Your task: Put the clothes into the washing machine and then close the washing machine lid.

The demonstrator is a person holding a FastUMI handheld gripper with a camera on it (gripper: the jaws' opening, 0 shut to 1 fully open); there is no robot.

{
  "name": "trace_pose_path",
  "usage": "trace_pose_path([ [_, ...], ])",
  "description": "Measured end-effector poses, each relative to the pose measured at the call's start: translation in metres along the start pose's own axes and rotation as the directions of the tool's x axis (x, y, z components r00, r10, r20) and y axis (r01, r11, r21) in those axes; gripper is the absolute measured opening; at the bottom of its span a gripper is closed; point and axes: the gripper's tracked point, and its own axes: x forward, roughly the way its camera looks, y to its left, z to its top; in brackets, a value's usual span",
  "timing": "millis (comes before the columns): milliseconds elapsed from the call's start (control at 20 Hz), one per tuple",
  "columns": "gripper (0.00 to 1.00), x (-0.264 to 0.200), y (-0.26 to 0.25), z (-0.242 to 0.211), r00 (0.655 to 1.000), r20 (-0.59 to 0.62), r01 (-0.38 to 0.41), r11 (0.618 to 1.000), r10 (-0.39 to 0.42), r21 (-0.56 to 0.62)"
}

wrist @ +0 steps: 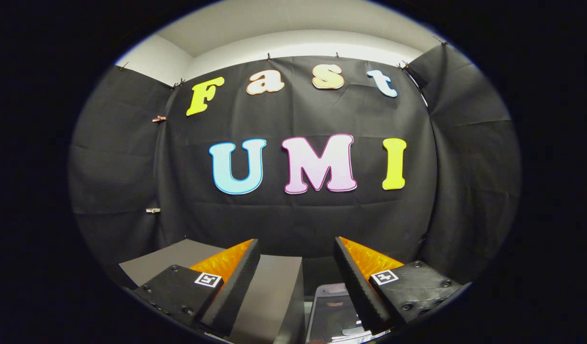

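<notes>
Fingers (297,282) of mine are spread wide apart, released, with nothing between them. Just ahead and below them lies a grey surface (269,291), its far edge meeting the black cloth wall (298,210). Beside that surface's right edge, close against my right finger, sits a rounded pale-rimmed lid with a dark glossy panel (332,315); whether it belongs to the washing machine I cannot tell.

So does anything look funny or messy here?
Nothing looks spilled or broken. The tool is open with nothing between its fingers. A grey tabletop and a shiny lid-like thing sit just below them.
</notes>
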Motion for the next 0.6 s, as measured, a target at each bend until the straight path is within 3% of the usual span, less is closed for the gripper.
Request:
trace_pose_path([
  [600,0.98,-0.004,0.008,-0.003,1.0,-0.016,-0.017,1.0,0.016,-0.018],
])
